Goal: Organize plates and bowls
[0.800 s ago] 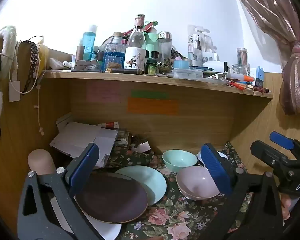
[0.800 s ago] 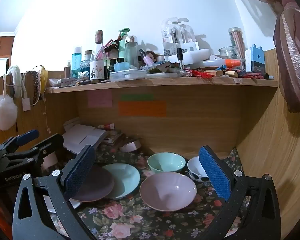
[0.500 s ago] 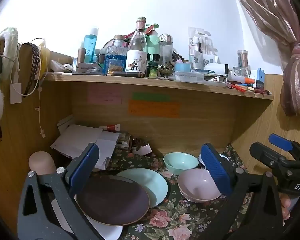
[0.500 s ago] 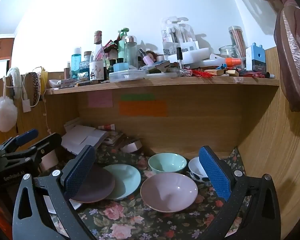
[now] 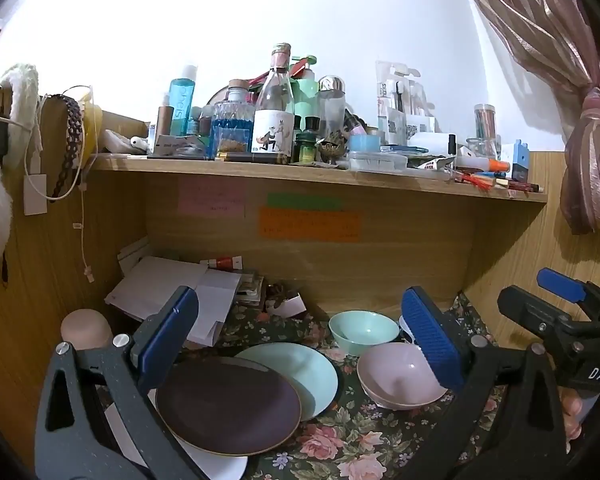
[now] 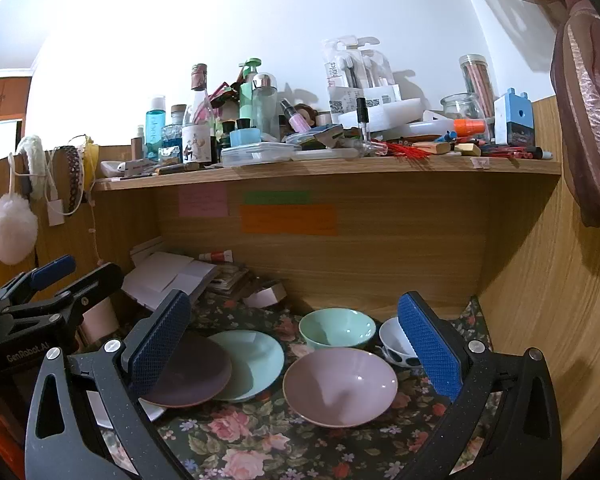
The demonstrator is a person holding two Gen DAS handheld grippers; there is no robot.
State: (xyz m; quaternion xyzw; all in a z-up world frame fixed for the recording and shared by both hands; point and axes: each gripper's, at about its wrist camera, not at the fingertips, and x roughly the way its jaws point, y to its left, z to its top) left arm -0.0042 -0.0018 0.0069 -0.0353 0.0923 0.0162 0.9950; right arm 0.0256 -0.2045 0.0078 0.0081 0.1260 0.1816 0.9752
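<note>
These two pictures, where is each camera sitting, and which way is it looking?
Left wrist view: on the left gripper, facing the desk nook; its open jaws frame the dark plate; the right gripper shows at right.
Right wrist view: on the right gripper, further right; its open jaws frame the pink bowl; the left gripper shows at left.
Shared: mint plate, mint bowl, cluttered shelf.

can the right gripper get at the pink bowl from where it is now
Probably yes. The right gripper has its jaws open with nothing between them, and the pink bowl sits just ahead on the floral cloth, its near rim unobstructed.
</note>
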